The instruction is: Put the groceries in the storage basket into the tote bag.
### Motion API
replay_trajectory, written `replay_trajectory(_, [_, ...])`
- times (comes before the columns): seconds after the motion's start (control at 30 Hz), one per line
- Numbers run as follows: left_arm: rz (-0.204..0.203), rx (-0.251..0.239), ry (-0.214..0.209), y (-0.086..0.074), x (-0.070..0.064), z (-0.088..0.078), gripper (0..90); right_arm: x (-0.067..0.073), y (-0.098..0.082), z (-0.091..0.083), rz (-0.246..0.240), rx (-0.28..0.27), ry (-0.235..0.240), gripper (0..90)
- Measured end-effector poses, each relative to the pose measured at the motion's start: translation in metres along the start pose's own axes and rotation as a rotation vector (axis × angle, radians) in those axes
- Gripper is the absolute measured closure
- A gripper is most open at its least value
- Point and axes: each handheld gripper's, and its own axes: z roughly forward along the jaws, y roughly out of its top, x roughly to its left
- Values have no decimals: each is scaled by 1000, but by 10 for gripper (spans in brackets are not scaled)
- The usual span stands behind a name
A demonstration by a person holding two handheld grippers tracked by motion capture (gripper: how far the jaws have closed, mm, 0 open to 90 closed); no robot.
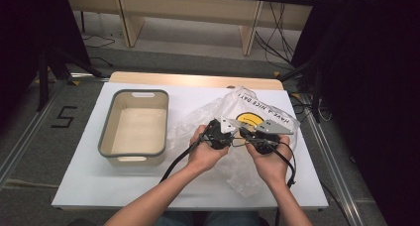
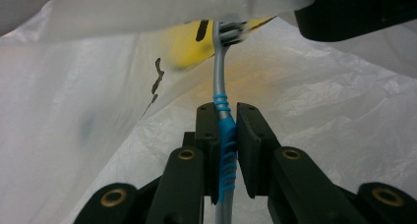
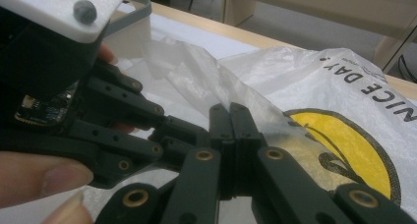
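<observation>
A white plastic bag [image 1: 257, 104] with a yellow smiley face and "HAVE A NICE DAY" lies right of the table's centre. My left gripper [image 1: 224, 131] is at its mouth, shut on a grey toothbrush [image 2: 219, 81] with blue grip ribs. The jaws [image 2: 227, 111] clamp the handle, and the bristle head points up into the bag [image 2: 74, 111]. My right gripper [image 1: 257, 136] is right beside it. Its jaws [image 3: 230, 111] are closed on the upper film of the bag [image 3: 314, 76] and hold that layer raised.
A beige bin [image 1: 106, 127] with a grey rim stands empty on the left half of the white table [image 1: 99, 181]. Black cables trail from both grippers toward the front edge. Wooden furniture legs and floor cables lie beyond the far edge.
</observation>
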Motion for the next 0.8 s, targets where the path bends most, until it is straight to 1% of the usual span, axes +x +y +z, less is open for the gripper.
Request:
replay_trajectory(0.17, [2,-11,-5,1,-1,1,796,-1,0,-1,1,-3,1,900])
replay_trajectory(0.33, [5,-29,4,2,-1,4,795,-1,0,-1,5,-6,-1,900])
replay_trajectory(0.63, [19,-21,8,0,-3,11,787,-2,0,-1,6,-4,-3,900])
replay_trajectory(0.73, [32,-13,7,-2,-4,14,750,-2,0,-1,8,-2,-3,900])
replay_trajectory(0.77, [32,-13,7,-2,-4,14,740,-2,0,-1,8,-2,-3,900])
replay_trajectory(0.8, [41,-7,2,-2,-5,12,736,-3,-1,-1,8,0,-5,900])
